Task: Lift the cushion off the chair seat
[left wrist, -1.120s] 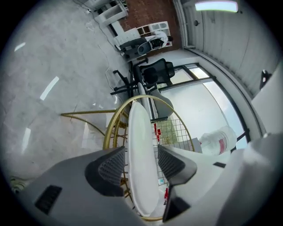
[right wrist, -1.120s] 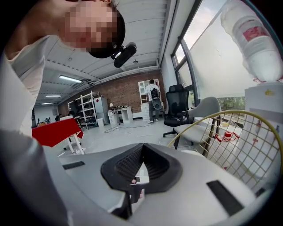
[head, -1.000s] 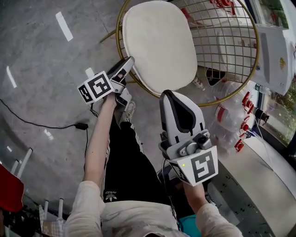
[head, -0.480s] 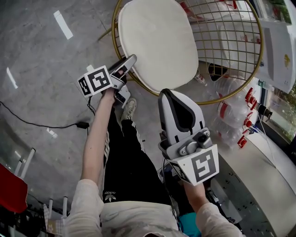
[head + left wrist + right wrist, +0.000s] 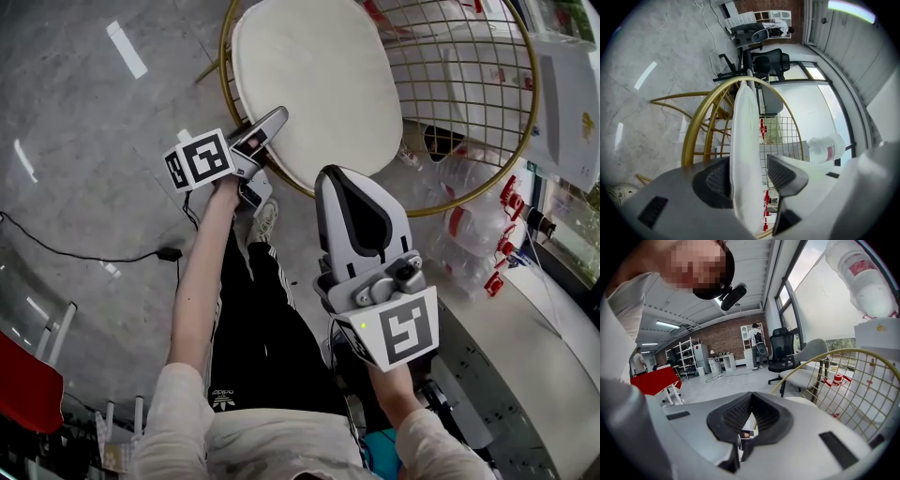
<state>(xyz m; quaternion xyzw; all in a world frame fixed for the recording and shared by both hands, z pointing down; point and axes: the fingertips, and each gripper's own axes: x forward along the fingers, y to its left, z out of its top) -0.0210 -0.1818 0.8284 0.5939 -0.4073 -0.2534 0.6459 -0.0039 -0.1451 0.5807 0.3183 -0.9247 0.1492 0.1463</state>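
My left gripper (image 5: 265,128) is at the near edge of the cushion (image 5: 319,84), which lies flat on the seat of the gold wire chair (image 5: 469,192). In the left gripper view the jaws are apart and straddle the cushion's rim. One pad touches it and the other shows a sliver of gap, so it's not clamped. The right gripper (image 5: 345,187) hangs by the chair's rim, jaws pressed together on nothing.
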